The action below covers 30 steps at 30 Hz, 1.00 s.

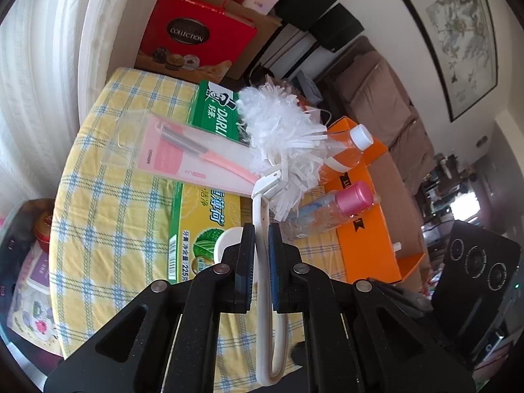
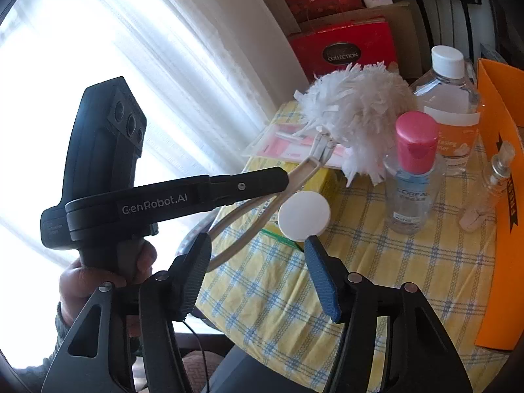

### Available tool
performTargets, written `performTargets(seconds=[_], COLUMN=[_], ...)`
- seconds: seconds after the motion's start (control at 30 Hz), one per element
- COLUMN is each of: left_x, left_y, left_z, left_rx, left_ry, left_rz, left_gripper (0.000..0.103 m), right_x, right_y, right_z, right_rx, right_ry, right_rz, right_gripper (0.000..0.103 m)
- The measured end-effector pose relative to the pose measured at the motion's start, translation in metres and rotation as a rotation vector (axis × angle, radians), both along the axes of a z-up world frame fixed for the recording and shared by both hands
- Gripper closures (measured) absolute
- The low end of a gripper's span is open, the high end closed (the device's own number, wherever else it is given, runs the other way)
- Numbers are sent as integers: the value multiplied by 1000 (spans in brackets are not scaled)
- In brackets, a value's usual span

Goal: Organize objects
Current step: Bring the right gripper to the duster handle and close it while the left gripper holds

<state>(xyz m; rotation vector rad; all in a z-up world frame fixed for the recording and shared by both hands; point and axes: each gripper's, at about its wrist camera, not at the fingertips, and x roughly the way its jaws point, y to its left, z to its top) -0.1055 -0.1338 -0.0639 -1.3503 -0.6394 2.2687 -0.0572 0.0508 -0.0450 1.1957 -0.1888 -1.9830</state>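
My left gripper (image 1: 261, 239) is shut on the white handle of a fluffy white duster (image 1: 281, 134) and holds it above the yellow checked table (image 1: 108, 216). The duster head hangs over a pink razor pack (image 1: 196, 154) and a green toothpaste box (image 1: 213, 111). In the right wrist view the left gripper (image 2: 278, 177) and duster (image 2: 357, 111) show at centre. My right gripper (image 2: 258, 249) is open and empty, near a round white lid (image 2: 304, 215). A pink-capped bottle (image 2: 411, 173) and a white-capped orange bottle (image 2: 448, 104) stand beside an orange box (image 2: 501, 196).
A yellow toothpaste box (image 1: 209, 229) lies under the razor pack. A small clear spray bottle (image 2: 491, 183) stands by the orange box. Red gift boxes (image 1: 196, 39) are stacked behind the table. A curtain (image 2: 131, 65) hangs at the left, a sofa (image 1: 386, 98) at the right.
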Motion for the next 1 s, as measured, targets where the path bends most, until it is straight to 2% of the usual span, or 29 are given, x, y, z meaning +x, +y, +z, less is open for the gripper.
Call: performTargets(seconds=[0.13,0.23,0.27,0.37,0.53,0.7,0.83,0.9,0.93,0.97,1.0], left_x=[1,0,0,1,3,5,6,4,5,4,5], left_y=[-2,-4,-5,-8,-11,-11,-10,-10,-9,-7,-5], left_z=[-4,-10,-11,-12,-10,-2,7,7,7,6,6], left_rx=[14,45,52,82,121,169,166,181,186,176,167], left_ry=[-11,-30,-30,-31,-17,6,34,28,23,17,16], left_rz=[21,35,38,51,82,95,105,107,103,99,97], left_gripper=[98,98,98,98,98,97,101,103,103,103,103], right_x=[-5,-7,-7,-4,0,7,7,4,10,9,6], right_y=[-7,-8,-9,-11,-13,-17,-22,-18,-7,-4,5], right_z=[-10,-15,-15,-10,-3,18,23,11,9,3,-5], right_rx=[-26,-39,-34,-24,-18,28,50,52,41,18,4], right_ry=[-50,-71,-54,-6,35,150,123,99,77,40,21], right_rz=[3,-3,-4,-6,-8,-12,-9,-32,-40,-52,-56], right_gripper=[55,65,74,83,83,92,91,87,81,62,54])
